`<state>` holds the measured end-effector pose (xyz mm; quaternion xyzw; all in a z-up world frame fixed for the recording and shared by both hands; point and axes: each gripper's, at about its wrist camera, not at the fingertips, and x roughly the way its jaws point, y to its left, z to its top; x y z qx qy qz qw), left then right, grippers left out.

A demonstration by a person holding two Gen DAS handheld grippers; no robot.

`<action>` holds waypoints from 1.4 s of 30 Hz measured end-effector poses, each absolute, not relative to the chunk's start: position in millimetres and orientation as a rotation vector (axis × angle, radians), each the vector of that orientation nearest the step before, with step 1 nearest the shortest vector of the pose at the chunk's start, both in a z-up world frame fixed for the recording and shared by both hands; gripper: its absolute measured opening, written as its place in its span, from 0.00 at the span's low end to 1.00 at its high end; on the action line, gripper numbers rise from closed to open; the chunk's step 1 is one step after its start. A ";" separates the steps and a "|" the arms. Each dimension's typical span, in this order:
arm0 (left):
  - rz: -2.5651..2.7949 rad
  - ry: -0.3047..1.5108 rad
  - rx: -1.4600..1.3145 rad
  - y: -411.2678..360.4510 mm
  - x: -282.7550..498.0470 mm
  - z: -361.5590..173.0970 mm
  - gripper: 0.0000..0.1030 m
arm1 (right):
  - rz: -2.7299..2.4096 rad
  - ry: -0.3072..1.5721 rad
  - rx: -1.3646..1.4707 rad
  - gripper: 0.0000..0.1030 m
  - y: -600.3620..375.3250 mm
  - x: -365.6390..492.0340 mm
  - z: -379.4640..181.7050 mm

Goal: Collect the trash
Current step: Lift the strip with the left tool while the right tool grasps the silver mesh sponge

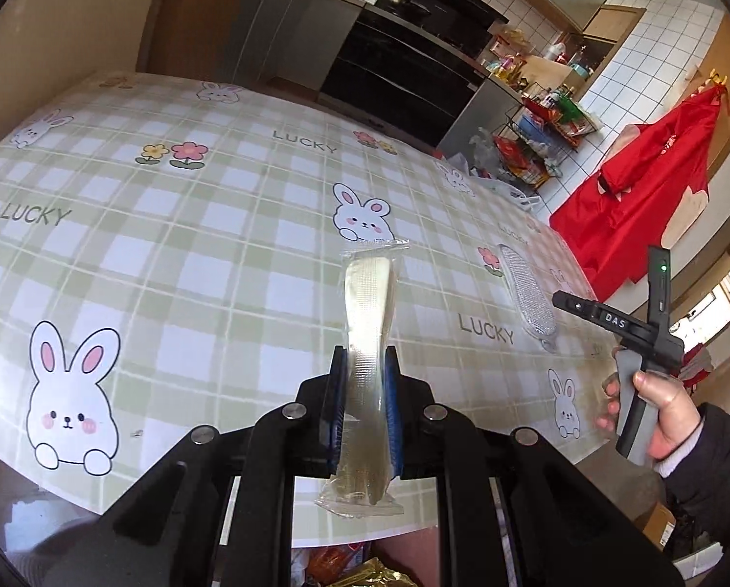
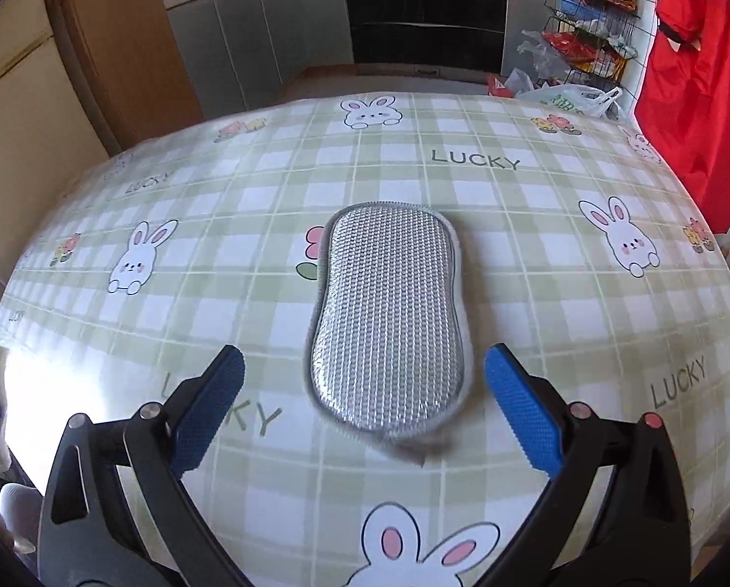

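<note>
My left gripper (image 1: 365, 357) is shut on a clear plastic wrapper (image 1: 370, 303) with a pale spoon-like piece inside, held above the table's near edge. My right gripper (image 2: 365, 367) is open, its blue pads on either side of a silver mesh scrubbing pad (image 2: 389, 313) that lies flat on the table. The same pad shows in the left wrist view (image 1: 526, 293), with the right gripper's handle (image 1: 634, 381) and the hand holding it just right of it.
The table wears a green checked cloth (image 2: 536, 264) with rabbits and "LUCKY" print. A bin with trash shows below the table edge (image 1: 360, 567). Kitchen cabinets (image 2: 267, 24), a wire rack (image 2: 590, 24) and a red apron (image 2: 697, 88) stand beyond.
</note>
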<state>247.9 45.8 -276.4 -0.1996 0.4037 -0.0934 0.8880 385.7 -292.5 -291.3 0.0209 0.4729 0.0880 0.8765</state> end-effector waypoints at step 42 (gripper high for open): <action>-0.236 0.767 -0.428 45.5 207.9 -252.9 0.14 | 0.110 1.066 -0.092 0.93 -261.1 427.1 -300.3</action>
